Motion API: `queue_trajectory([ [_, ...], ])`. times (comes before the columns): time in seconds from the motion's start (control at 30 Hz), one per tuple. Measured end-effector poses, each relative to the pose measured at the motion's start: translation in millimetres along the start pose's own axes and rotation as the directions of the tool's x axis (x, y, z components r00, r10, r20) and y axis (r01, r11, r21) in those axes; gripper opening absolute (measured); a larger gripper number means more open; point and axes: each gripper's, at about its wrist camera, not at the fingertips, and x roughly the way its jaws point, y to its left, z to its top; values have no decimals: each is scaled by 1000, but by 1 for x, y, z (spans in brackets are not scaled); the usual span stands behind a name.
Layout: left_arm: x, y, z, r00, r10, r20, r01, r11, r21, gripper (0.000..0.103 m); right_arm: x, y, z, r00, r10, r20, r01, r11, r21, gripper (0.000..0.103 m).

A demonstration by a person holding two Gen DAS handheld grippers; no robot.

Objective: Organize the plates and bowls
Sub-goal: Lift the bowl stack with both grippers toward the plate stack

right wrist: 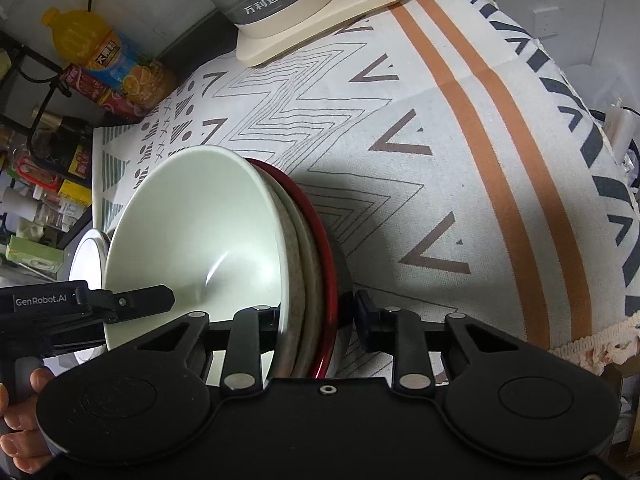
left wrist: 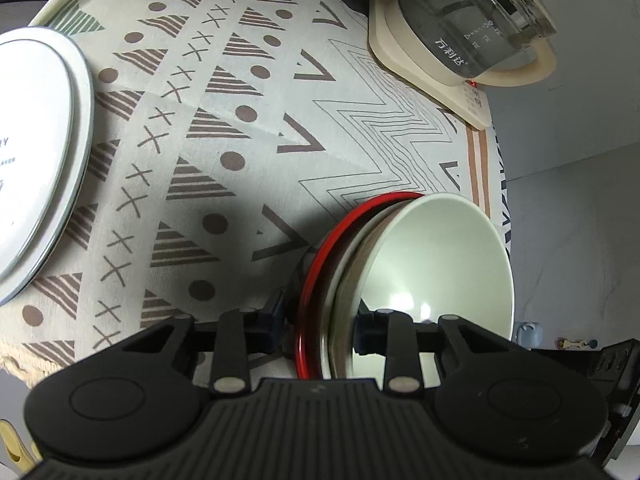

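Straddling both tongs' (left wrist: 318, 330) (right wrist: 316, 318) fingers, the stacked bowls' (left wrist: 440, 252) opposite rims.

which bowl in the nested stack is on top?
The pale green glazed bowl sits innermost and on top. Beneath it lie a speckled beige bowl, then the red-rimmed bowl outermost. Both grippers straddle the stack's rims.

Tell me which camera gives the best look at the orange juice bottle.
The right wrist view. The orange juice bottle lies there at upper left, beyond the tablecloth's far edge, its yellow cap and its blue and orange label plain. The left wrist view does not show it as a bottle; at most a yellow scrap sits in its top left corner.
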Motion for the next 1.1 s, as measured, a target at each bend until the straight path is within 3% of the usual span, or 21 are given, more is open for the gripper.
queue_trajectory([
  [0.23, 4, -3, -6, 998, 41, -39, -41, 999, -11, 31, 2, -4, -1, 999, 27, -30, -27, 1000, 12, 30],
  [0.4, 3, 2, -7, 999, 27, -41, -29, 998, -52, 31, 1, -4, -5, 999, 39, -27, -38, 999, 7, 31],
  [0.7, -15, 1, -7, 1000, 1, 1, -1, 1000, -31, 31, 0, -6, -10, 998, 58, -20, -57, 998, 18, 31],
  [1.1, -22, 11, 0, 1000, -20, 4, 20, 1000, -4, 31, -1, 14, -13, 1000, 23, 18, -23, 1000, 15, 31],
])
